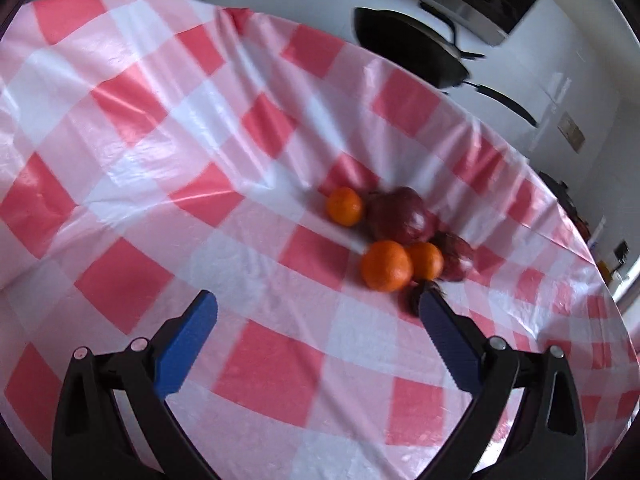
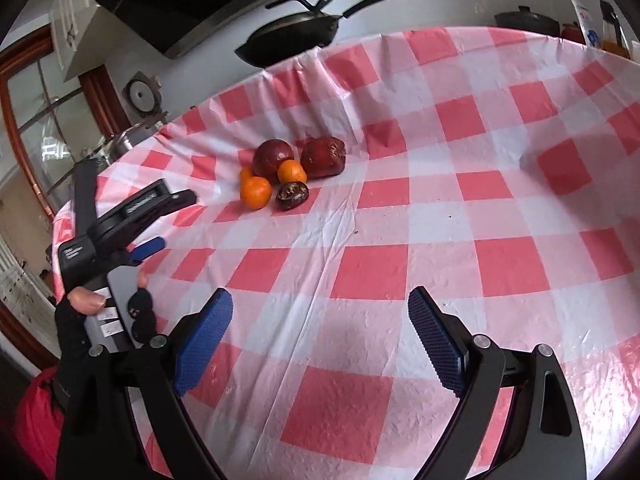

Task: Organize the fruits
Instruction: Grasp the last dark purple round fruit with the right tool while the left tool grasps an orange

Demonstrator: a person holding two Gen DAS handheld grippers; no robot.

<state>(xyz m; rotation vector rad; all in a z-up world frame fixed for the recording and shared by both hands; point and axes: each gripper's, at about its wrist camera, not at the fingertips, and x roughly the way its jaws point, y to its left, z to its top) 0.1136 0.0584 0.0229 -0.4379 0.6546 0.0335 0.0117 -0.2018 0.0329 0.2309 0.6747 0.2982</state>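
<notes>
Nearest my right-wrist lens: right tool, blue pads spread wide, nothing between them, above the checked tabletop.

Left tool: pads spread, empty; I see its right pad tip just beside a dark fruit, contact uncertain through blur.

Fruit cluster, at 11 o'clock from my right tool: two dark red apples, three oranges and one dark wrinkled fruit, all bunched together on the tabletop.

Gloved hand: at 9 o'clock, holding the left tool's handle.

Black pan: at 12 o'clock, beyond the tabletop edge.
</notes>
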